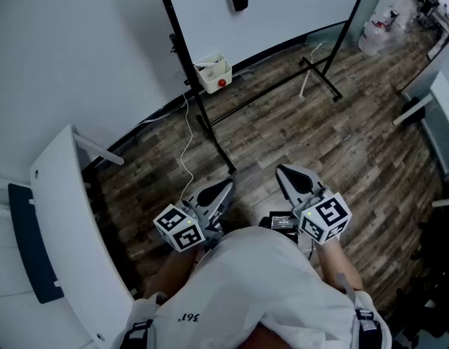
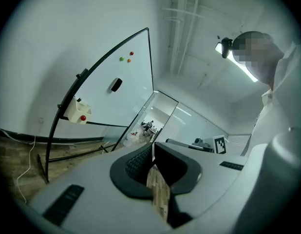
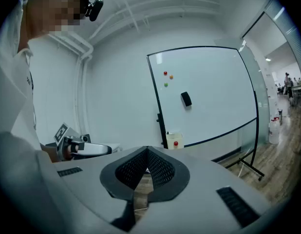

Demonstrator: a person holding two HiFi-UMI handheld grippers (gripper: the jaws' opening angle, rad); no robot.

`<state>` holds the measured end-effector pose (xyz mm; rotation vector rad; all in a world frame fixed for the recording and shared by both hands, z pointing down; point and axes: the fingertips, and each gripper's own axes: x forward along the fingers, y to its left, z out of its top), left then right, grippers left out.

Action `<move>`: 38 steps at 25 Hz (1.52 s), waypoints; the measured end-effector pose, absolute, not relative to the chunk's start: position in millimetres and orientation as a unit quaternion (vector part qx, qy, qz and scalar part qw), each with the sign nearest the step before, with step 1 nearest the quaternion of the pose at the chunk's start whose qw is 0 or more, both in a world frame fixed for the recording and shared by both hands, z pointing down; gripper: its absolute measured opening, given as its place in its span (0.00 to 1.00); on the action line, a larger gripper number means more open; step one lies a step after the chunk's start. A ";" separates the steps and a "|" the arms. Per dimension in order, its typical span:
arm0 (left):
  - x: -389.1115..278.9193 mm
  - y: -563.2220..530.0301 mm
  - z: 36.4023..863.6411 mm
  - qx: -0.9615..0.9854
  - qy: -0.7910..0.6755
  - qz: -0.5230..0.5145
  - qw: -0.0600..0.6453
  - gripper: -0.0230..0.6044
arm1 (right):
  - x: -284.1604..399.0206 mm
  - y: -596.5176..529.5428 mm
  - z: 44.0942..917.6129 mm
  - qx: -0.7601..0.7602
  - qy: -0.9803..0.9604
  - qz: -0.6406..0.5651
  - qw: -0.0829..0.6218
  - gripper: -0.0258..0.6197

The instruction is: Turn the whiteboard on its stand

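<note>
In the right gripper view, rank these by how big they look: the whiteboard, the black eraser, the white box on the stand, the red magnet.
1. whiteboard
2. white box
3. black eraser, close to the box
4. red magnet

Wood-plank floor point(image 1: 341, 151); a thin white cable point(image 1: 189, 133) trails over it up to a white box point(image 1: 213, 73) with a red knob on its front; a white jug point(image 1: 371, 35) stands at the far right; a curved white tabletop point(image 1: 65, 217) runs along the left; a strip light point(image 2: 238, 62) glows on the ceiling.
</note>
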<state>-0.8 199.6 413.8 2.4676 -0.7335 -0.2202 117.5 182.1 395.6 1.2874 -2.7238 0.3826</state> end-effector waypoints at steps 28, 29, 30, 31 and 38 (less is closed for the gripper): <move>46.9 197.7 425.6 0.908 -0.298 -0.075 0.286 0.07 | 166.1 179.2 415.6 0.405 -0.901 0.140 0.066 0.08; 49.9 197.3 425.7 0.908 -0.299 -0.074 0.285 0.07 | 168.4 179.5 417.2 0.404 -0.902 0.136 0.070 0.08; 53.0 197.3 426.1 0.908 -0.299 -0.074 0.285 0.07 | 171.2 179.8 419.2 0.404 -0.902 0.133 0.074 0.08; 56.0 197.4 427.0 0.907 -0.300 -0.073 0.287 0.07 | 173.9 179.9 421.0 0.405 -0.902 0.132 0.077 0.08; 71.8 196.6 429.4 0.900 -0.313 -0.073 0.294 0.07 | 193.1 180.8 423.2 0.414 -0.900 0.098 0.093 0.08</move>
